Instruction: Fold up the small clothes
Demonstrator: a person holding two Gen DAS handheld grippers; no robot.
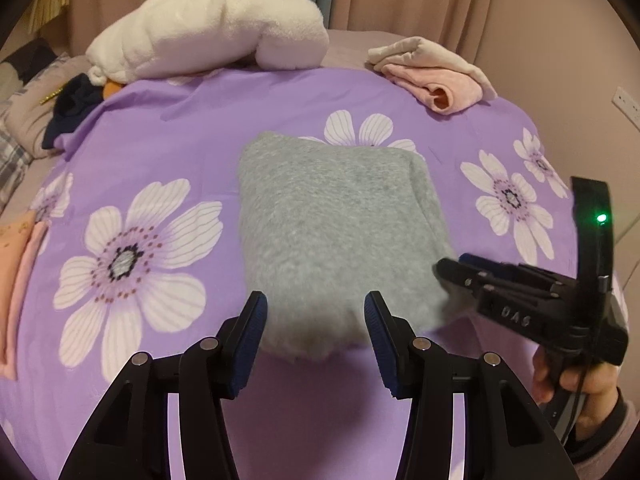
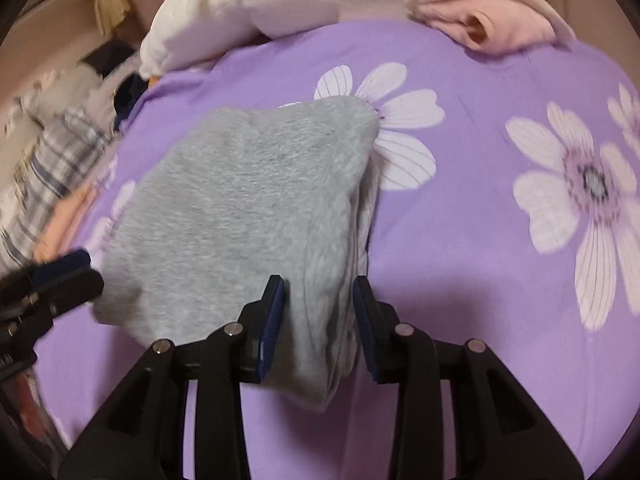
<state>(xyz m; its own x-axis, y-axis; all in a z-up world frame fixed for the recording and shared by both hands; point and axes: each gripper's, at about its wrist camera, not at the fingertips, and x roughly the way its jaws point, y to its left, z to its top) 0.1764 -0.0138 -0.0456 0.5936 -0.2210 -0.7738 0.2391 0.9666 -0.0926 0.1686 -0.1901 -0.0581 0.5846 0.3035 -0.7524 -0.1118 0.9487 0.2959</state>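
We see the folded grey garment (image 1: 336, 236) at 12 o'clock between the parted left gripper (image 1: 314, 320) pads, untouched. The right gripper (image 2: 320, 320) straddles its right edge, half-open; contact seems absent, though blurred.

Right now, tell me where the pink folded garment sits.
The pink folded garment lies at the far right of the purple floral bedspread, under a cream cloth, beyond the grey garment.

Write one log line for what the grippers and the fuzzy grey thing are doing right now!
item: folded grey garment on purple bedsheet | left gripper: open at near edge | right gripper: open astride right edge
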